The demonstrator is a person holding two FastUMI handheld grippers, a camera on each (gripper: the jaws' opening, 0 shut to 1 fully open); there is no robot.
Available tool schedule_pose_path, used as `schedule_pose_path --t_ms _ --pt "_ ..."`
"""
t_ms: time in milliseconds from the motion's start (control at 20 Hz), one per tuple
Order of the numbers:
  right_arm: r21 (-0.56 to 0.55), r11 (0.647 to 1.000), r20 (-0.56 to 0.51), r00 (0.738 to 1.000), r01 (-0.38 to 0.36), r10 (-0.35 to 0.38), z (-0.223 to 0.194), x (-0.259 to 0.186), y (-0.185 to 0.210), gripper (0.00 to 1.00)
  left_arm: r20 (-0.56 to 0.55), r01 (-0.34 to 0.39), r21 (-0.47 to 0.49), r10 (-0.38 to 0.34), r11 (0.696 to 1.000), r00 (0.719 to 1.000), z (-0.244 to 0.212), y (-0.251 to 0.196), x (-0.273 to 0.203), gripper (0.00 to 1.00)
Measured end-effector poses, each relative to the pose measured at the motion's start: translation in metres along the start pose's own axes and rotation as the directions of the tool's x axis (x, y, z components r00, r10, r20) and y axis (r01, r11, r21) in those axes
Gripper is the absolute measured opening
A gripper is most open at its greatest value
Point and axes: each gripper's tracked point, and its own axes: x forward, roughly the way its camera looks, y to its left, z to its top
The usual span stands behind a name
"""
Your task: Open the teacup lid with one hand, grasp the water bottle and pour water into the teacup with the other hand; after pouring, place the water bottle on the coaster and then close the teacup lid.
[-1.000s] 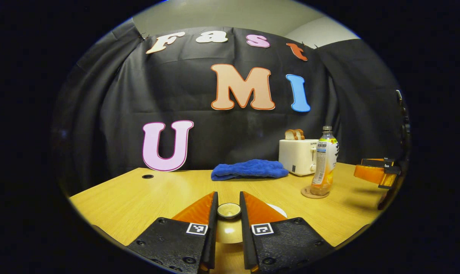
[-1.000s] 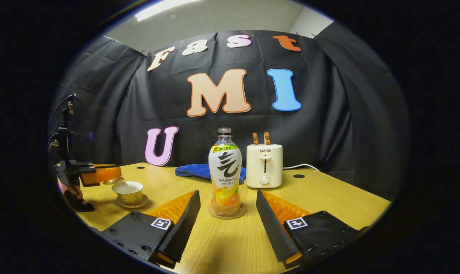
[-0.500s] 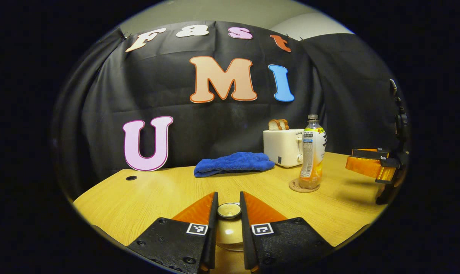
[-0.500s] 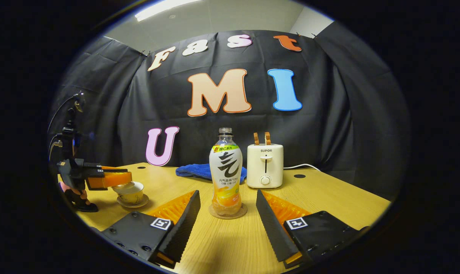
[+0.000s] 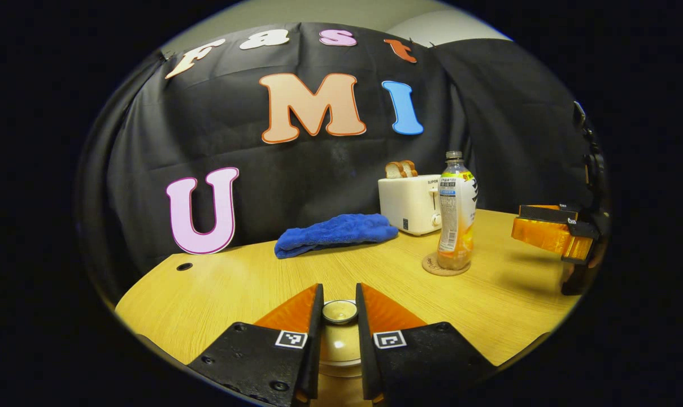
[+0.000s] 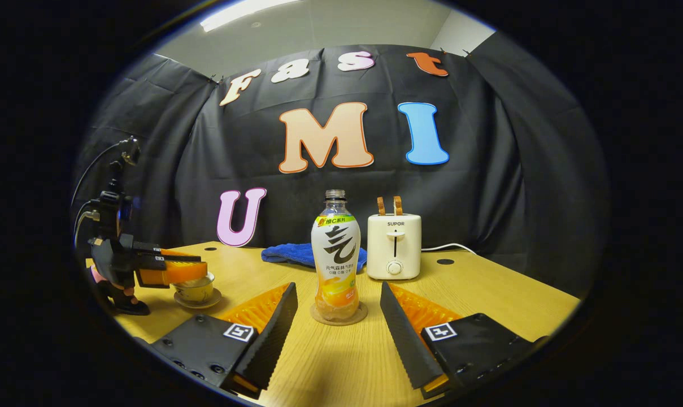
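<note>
My left gripper (image 5: 339,298) is shut on the small round knob of the beige teacup lid (image 5: 339,346), whose dome shows between my fingers. In the right gripper view the left gripper (image 6: 174,272) holds the lid level at the rim of the teacup (image 6: 194,293) on its saucer (image 6: 199,303); I cannot tell whether the lid rests on the cup. The water bottle (image 6: 335,254) stands upright on the round coaster (image 6: 339,316). My right gripper (image 6: 337,297) is open, its fingers either side of the bottle's base and short of it. The bottle (image 5: 456,212) and right gripper (image 5: 550,234) also appear in the left gripper view.
A white toaster (image 6: 393,246) with bread slices stands behind the bottle, its cord trailing right. A blue cloth (image 6: 296,253) lies at the back of the wooden table (image 6: 488,294). A hand (image 6: 112,282) grips the left gripper's handle.
The left gripper has carried the lid rightward and down, from beside the teacup to its rim. The right gripper and the bottle have stayed put.
</note>
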Motion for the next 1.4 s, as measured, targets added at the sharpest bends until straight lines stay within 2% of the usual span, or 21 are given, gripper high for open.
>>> schedule_pose_path --t_ms 50,200,300,350,400,750,1150,1300,1400 --pt "0.0 1.0 0.0 1.0 0.0 0.0 0.0 0.0 0.0 0.93 0.004 -0.006 -0.001 0.006 1.0 1.0 0.001 0.001 0.0 0.28" --pt "0.0 1.0 0.0 1.0 -0.001 0.001 0.0 0.0 0.0 0.93 0.025 -0.007 -0.011 0.007 1.0 1.0 0.004 0.002 -0.001 0.4" --pt "0.0 1.0 0.0 1.0 -0.001 0.001 0.0 0.0 0.0 0.94 0.039 -0.013 -0.021 0.013 1.0 0.999 0.005 0.004 -0.003 0.63" --pt "0.0 1.0 -0.001 1.0 -0.001 0.001 0.0 0.001 0.0 0.94 0.046 -0.017 -0.025 0.019 1.0 0.999 0.006 0.006 -0.004 0.65" --pt "0.0 1.0 0.0 1.0 -0.001 0.001 0.0 0.0 0.0 0.93 0.055 -0.027 -0.032 0.028 0.999 0.998 0.007 0.009 -0.005 0.85" --pt "0.0 1.0 -0.001 1.0 -0.001 0.001 0.0 0.001 0.0 0.93 0.141 -0.118 -0.113 0.133 0.987 0.981 0.018 0.03 -0.021 0.93" --pt "0.0 1.0 -0.001 1.0 -0.001 0.001 0.0 0.0 0.0 0.93 0.145 -0.122 -0.13 0.141 0.984 0.979 0.015 0.028 -0.048 0.93" --pt "-0.001 1.0 -0.001 1.0 0.003 -0.003 0.0 0.0 -0.001 0.92 0.132 -0.198 -0.137 0.216 0.971 0.967 0.011 0.041 -0.06 0.93" --pt "-0.001 1.0 0.0 1.0 0.01 -0.01 0.0 -0.001 -0.002 0.93 0.117 -0.278 -0.145 0.295 0.95 0.948 0.007 0.055 -0.069 0.92"
